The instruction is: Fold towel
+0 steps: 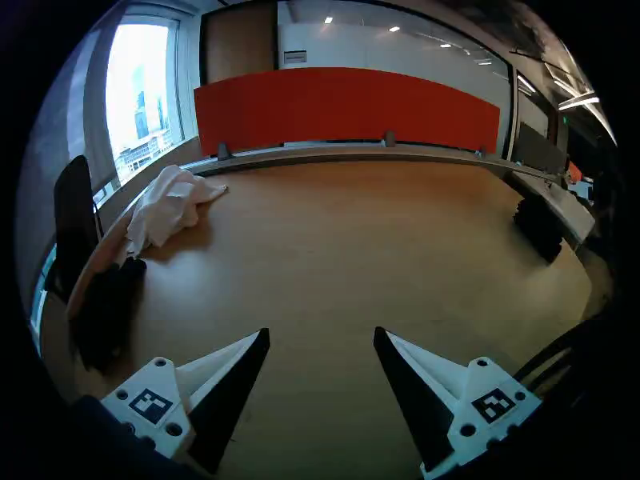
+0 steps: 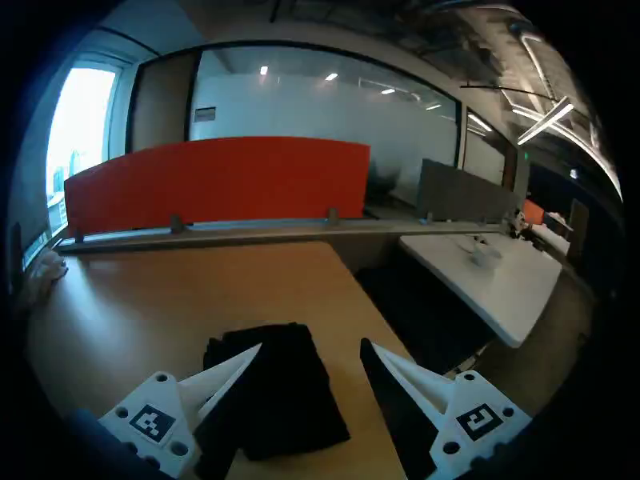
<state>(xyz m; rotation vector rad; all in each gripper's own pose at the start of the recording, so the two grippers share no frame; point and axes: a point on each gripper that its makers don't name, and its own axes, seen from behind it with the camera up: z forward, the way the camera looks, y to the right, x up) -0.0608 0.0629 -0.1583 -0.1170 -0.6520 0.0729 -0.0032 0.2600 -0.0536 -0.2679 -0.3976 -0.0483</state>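
Observation:
A crumpled white towel lies at the far left of the wooden table, well ahead of my left gripper. That gripper stands open over bare wood with nothing between its fingers. In the right gripper view a folded black towel rests near the table's right edge. My right gripper hovers open just over it, its left finger above the cloth. The white towel peeks in at the far left of that view.
A red divider panel runs along the table's far edge. Dark cloth and a black chair sit at the left edge, and a black object at the right. A white desk stands beyond a gap.

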